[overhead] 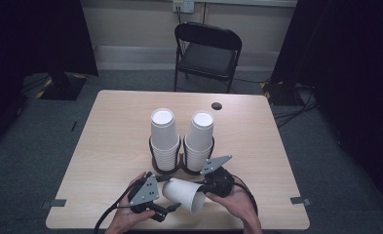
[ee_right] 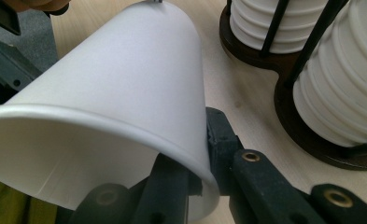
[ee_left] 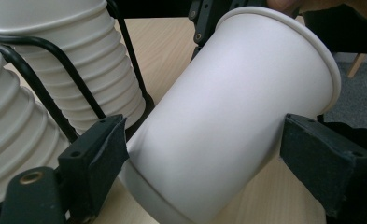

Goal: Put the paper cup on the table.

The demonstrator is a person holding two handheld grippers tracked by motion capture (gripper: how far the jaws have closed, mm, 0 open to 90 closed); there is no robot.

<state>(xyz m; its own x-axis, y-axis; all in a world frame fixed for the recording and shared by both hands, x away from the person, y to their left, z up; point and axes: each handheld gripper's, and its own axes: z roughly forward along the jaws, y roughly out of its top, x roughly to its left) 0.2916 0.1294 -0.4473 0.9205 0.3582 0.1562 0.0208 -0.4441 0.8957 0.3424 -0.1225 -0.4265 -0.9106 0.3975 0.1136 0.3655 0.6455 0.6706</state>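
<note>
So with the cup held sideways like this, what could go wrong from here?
1. The right gripper pinches only the thin rim wall of the paper cup, so the rim may crease or slip out.
2. The left gripper straddles the cup body; its jaws, one touching, one just clear, look too loose to catch a slip.
3. The two cup stacks in the wire holder stand just behind; a swing of the cup could knock them.

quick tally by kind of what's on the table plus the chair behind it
Loose paper cup: 1
Cup stacks, left stack and right stack: 2
Black wire holder: 1
Handheld grippers, left gripper and right gripper: 2
Folding chair: 1
Total: 7
</note>
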